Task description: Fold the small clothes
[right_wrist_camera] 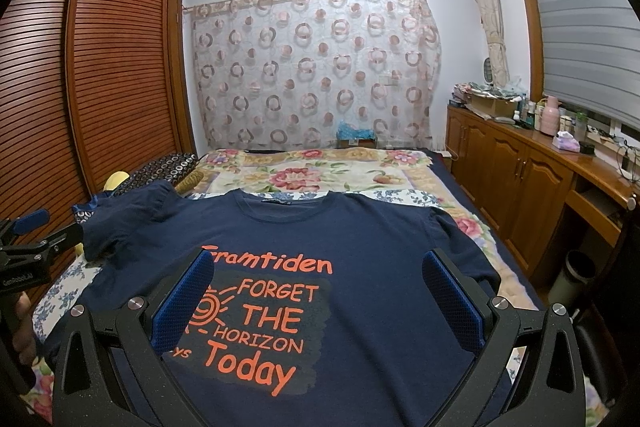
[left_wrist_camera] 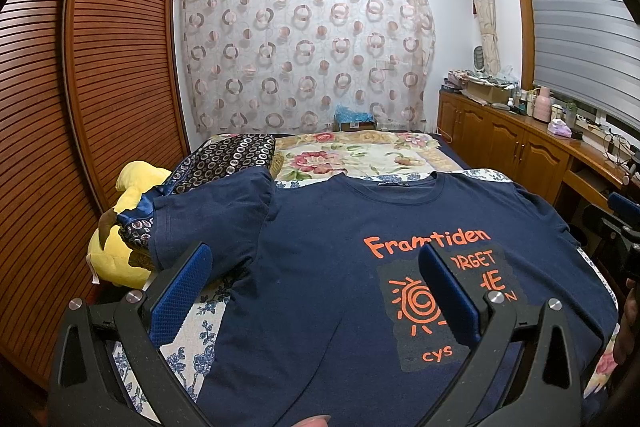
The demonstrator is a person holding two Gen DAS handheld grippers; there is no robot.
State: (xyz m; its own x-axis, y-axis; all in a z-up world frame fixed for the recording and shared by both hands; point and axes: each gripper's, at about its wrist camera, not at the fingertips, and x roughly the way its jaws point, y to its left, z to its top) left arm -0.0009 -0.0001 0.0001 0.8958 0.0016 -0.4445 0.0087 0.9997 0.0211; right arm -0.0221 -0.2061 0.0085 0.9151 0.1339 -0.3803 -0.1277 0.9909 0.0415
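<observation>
A navy T-shirt [right_wrist_camera: 360, 247] lies spread face-up on the bed [right_wrist_camera: 328, 171], just ahead of and below the left claw [left_wrist_camera: 316, 299] and right claw [right_wrist_camera: 320, 307], both spread wide and holding nothing. Its orange print reads "Framtiden", "FORGET THE HORIZON", "Today".
</observation>
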